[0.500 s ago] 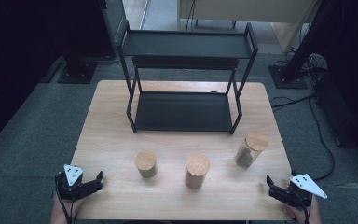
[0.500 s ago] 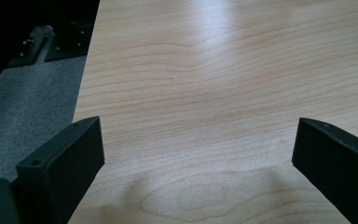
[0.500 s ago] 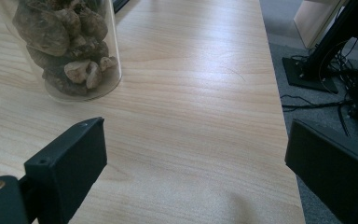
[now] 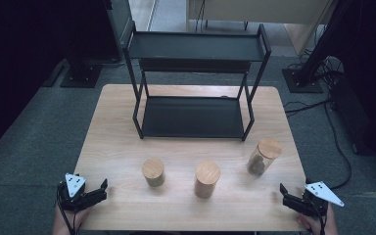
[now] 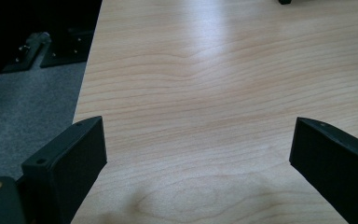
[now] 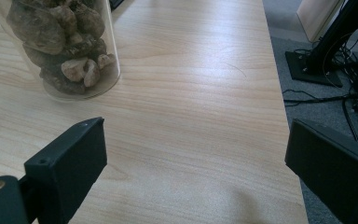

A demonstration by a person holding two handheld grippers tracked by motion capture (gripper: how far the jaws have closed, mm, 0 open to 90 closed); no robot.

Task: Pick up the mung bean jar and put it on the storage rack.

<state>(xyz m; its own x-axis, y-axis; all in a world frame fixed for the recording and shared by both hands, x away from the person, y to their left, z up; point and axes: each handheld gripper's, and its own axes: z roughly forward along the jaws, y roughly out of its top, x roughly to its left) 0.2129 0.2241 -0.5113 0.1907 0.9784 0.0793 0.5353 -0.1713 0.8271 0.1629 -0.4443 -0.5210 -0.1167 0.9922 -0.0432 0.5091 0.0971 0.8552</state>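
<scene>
A clear glass jar with a wooden lid stands near the table's right edge. It looks rigid, slippery and breakable; grip its sides. Right gripper and left gripper wait wide open, empty.

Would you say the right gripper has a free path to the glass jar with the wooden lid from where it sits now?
Probably yes. The right gripper sits at the table's near right corner with its jaws open, and only bare tabletop lies between it and the glass jar. The other two jars stand off to the left.
</scene>
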